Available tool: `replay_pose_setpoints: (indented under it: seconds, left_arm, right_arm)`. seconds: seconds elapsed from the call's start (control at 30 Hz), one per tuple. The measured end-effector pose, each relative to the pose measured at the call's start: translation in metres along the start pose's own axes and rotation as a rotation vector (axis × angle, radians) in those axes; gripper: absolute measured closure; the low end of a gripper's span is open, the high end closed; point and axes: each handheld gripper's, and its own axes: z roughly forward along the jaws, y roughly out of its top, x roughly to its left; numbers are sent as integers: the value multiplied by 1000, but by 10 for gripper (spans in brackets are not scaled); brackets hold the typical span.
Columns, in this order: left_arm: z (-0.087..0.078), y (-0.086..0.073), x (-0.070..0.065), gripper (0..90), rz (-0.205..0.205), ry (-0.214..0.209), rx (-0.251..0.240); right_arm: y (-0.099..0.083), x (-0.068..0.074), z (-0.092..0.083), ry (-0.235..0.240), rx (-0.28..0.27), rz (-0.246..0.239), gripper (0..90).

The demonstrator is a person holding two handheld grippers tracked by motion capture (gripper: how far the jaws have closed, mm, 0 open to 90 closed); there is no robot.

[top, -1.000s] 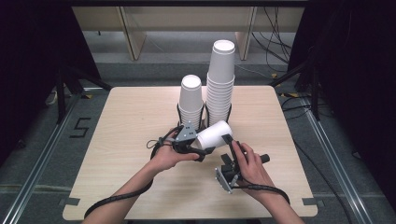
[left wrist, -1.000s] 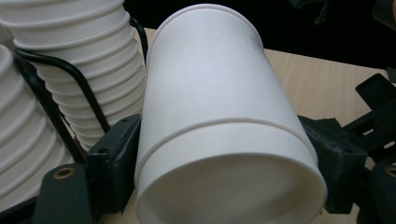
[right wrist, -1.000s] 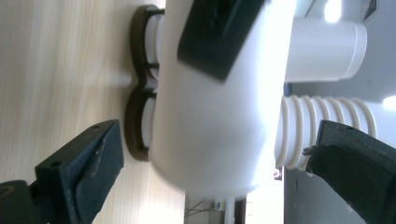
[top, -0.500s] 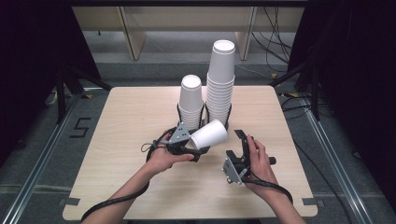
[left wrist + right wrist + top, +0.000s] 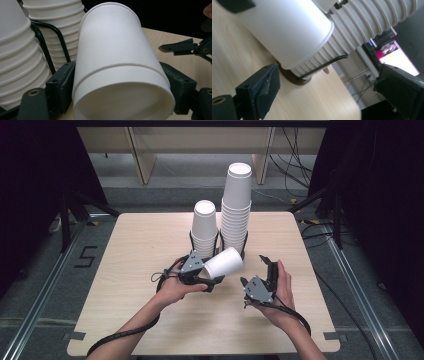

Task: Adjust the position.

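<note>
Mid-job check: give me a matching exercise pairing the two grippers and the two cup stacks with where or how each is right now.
1. left gripper
2. right gripper
3. taller cup stack
4. shorter cup stack

a. jaws apart, nothing between them
b. stands at the back, right of the other stack
c. shut on a tilted paper cup
d. stands at the back, left of the other stack

Pairs: 1-c, 2-a, 3-b, 4-d

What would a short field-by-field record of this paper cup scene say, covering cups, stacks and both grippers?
held item: white paper cup, tilted on its side
left gripper: shut on the cup
right gripper: open, nothing between its jaws, which have just been closing
short stack of white paper cups: upright in black wire holder
tall stack of white paper cups: upright beside it
surface: light wooden table
</note>
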Motion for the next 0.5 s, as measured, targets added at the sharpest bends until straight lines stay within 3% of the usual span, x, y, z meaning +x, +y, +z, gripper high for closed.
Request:
replay_pose_setpoints:
  seconds: [0.13,0.33,0.5]
  left_arm:
    - [-1,0,-1,220,-9,3,7]
    - [0,0,-2,219,-12,-2,-3]
    - [1,0,-3,219,-10,0,-10]
  right_arm:
    - [-1,-4,1,22,-5,88,61]
    - [-3,-9,2,54,-19,274,59]
    - [-4,-13,3,77,-46,398,39]
